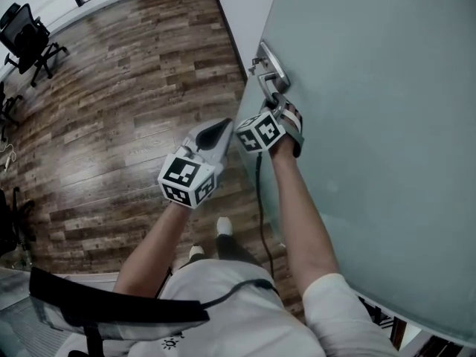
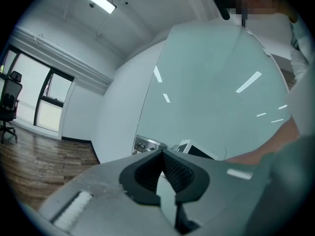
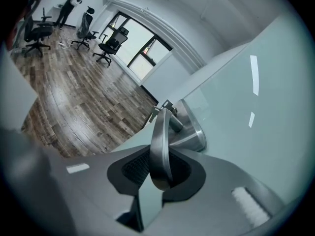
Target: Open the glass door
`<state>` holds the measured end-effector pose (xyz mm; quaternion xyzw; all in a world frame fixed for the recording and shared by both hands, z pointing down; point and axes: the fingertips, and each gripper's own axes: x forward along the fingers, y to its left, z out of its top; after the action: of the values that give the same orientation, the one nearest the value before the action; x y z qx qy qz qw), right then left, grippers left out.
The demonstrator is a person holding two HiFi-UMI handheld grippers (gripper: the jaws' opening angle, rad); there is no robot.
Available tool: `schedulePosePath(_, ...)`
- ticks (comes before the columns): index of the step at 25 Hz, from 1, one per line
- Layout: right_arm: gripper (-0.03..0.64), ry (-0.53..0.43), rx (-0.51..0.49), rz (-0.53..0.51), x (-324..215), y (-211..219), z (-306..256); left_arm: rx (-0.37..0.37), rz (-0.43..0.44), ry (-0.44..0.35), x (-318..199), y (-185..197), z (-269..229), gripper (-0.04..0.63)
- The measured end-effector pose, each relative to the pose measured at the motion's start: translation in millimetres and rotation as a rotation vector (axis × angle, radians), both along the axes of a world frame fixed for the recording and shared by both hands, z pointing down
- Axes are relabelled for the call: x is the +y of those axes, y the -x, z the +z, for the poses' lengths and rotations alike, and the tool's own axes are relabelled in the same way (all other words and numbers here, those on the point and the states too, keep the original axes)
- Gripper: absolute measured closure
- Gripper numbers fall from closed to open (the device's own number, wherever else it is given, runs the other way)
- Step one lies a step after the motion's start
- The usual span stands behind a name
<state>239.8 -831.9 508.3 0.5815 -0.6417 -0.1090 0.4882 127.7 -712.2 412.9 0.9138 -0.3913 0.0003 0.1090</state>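
The curved brushed-steel lever handle (image 3: 160,132) of the frosted pale-green glass door (image 1: 372,125) is clenched in the jaws of the right gripper (image 3: 160,171), those of the left gripper (image 2: 163,154) closed empty; a steady swing of the door is judged due next.

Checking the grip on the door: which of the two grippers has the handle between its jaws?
The right gripper: its jaws clamp the metal door handle. The left gripper holds nothing, its jaws together.

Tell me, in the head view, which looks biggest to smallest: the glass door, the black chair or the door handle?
1. glass door, filling the whole right side.
2. black chair, far off in the top left corner.
3. door handle, a bit smaller than the chair, even though it is much nearer.
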Motion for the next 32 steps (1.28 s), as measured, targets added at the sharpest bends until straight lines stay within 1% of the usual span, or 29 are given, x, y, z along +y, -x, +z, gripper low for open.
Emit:
schedulePosePath(7,0.551,0.003,-0.003,0.047,-17.1,-33.7,-0.6,0.002,0.011,0.003,-11.8,-15.6,3.2,0.594)
schedulePosePath(14,0.551,0.003,-0.01,0.076,-28.6,-57.8,2.3,-0.004,0.028,0.013,-20.6,-32.8,9.6,0.594)
schedulePosePath(21,0.551,0.008,-0.004,0.101,-30.3,-70.3,-1.9,-0.007,0.037,0.016,-19.8,-36.8,7.6,0.594)
schedulePosePath(28,0.551,-0.001,0.001,0.097,-33.4,-66.2,-2.1,-0.017,0.028,0.013,-22.8,-32.7,6.7,0.594)
schedulePosePath(32,0.538,-0.016,0.0,0.1,-41.1,-69.0,1.0,-0.028,0.011,0.013,-24.5,-25.3,7.6,0.594)
